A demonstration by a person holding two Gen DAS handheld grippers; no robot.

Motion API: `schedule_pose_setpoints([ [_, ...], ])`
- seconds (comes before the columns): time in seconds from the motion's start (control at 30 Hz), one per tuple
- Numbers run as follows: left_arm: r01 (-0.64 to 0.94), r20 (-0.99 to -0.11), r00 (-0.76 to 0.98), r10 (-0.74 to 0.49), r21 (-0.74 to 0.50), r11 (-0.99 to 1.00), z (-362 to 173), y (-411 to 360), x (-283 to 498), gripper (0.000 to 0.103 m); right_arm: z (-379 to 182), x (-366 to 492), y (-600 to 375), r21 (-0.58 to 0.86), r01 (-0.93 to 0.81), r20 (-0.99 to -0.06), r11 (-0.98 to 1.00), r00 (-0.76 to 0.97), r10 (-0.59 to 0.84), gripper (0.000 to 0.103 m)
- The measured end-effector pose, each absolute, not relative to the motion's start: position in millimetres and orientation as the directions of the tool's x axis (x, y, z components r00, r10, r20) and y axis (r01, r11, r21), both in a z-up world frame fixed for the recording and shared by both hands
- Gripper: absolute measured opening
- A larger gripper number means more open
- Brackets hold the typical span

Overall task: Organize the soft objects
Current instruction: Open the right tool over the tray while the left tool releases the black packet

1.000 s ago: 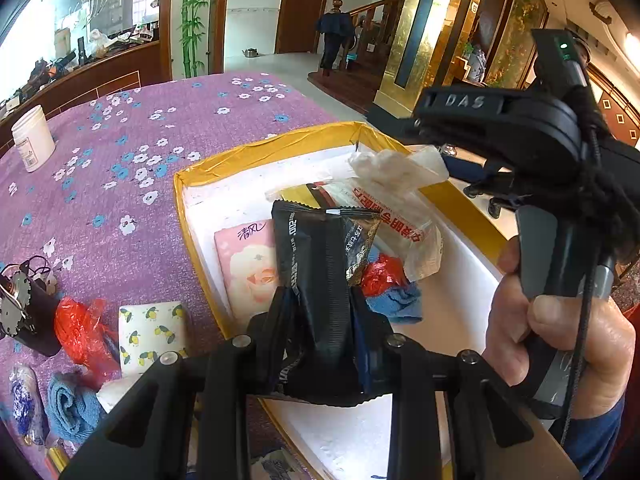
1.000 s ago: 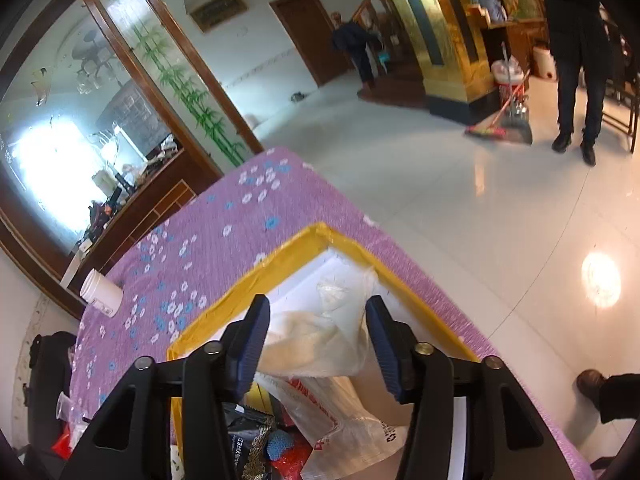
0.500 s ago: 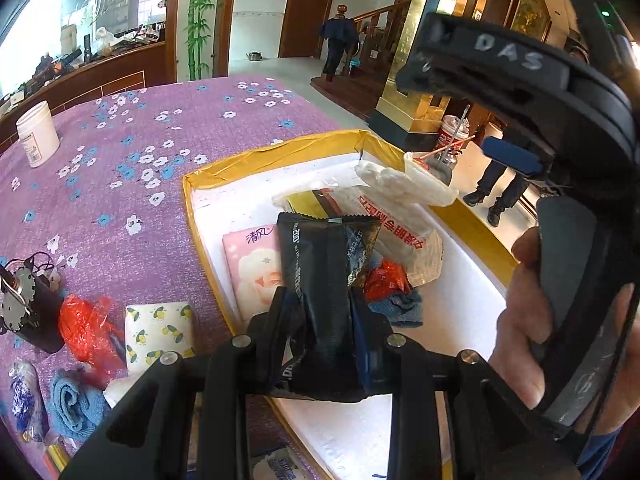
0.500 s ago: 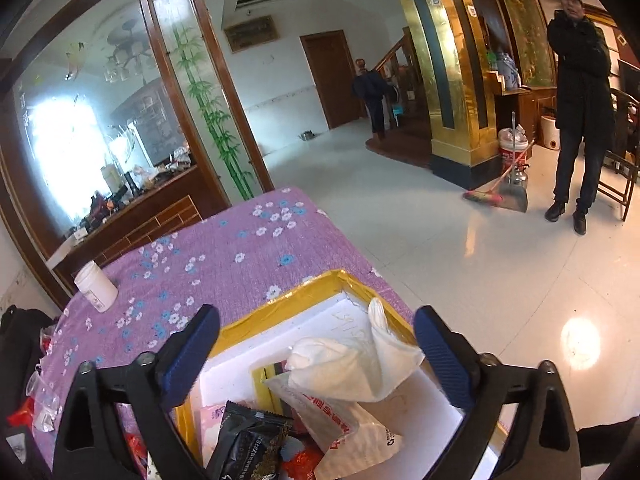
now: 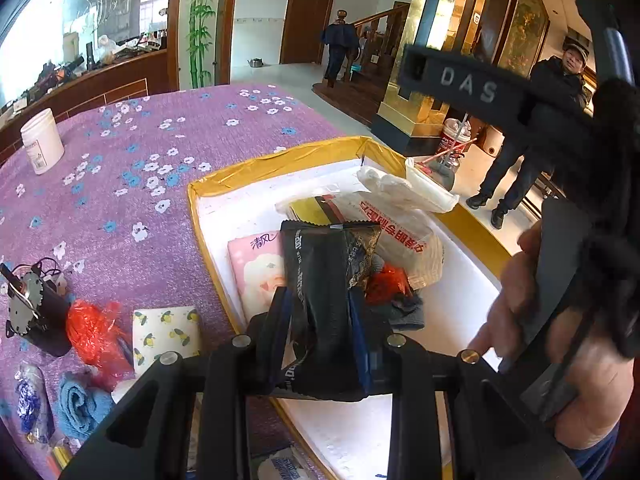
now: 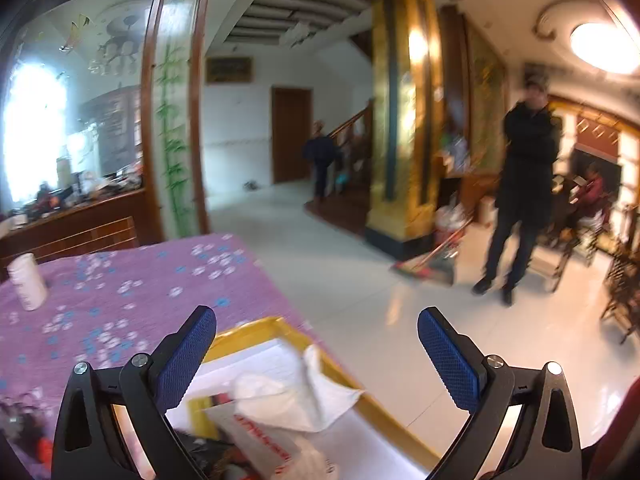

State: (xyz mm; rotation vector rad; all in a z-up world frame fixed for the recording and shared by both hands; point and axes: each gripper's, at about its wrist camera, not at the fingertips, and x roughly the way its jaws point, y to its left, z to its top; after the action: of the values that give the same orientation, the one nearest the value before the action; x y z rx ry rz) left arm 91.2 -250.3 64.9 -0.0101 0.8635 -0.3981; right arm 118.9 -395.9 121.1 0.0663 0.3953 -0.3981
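Left gripper (image 5: 320, 332) clamps a black packet (image 5: 326, 276) above the yellow-rimmed tray (image 5: 280, 160); right gripper (image 6: 316, 356) hovers, jaws apart. Likely next: release the packet inside.

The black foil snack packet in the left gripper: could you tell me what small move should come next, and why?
Probably lower the left gripper slightly and open it, since the black foil snack packet it holds already hangs over the yellow-rimmed white foam box, above the pink tissue pack. The right gripper is open and empty.
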Motion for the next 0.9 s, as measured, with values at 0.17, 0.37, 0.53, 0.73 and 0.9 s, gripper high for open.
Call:
schedule_pose_setpoints([
  [0.17,0.331,-0.735,0.588,-0.337,-0.162,0.93,66.5,-249.2,90.9,0.028,114.1,126.3,-413.7,0.124,0.314,-0.469,0.941,0.855,-0.223,0.102],
  [0.37,0.319,-0.737,0.597,-0.318,-0.145,0.937,72.0,-245.9,88.5,0.028,113.5,125.6,-421.4,0.165,0.308,-0.487,0.937,0.851,-0.194,0.102],
  [0.53,0.336,-0.74,0.587,-0.329,-0.148,0.93,79.8,-245.0,77.8,0.04,117.1,118.2,-427.0,0.215,0.299,-0.482,0.93,0.86,-0.166,0.097],
  [0.73,0.358,-0.718,0.613,-0.329,-0.119,0.926,90.8,-236.3,53.3,0.057,127.2,79.5,-428.8,0.254,0.271,-0.475,0.929,0.871,-0.124,0.097],
  [0.9,0.365,-0.725,0.594,-0.349,-0.143,0.92,91.1,-223.6,37.4,0.057,126.9,43.1,-423.4,0.247,0.222,-0.472,0.943,0.878,-0.084,0.097],
])
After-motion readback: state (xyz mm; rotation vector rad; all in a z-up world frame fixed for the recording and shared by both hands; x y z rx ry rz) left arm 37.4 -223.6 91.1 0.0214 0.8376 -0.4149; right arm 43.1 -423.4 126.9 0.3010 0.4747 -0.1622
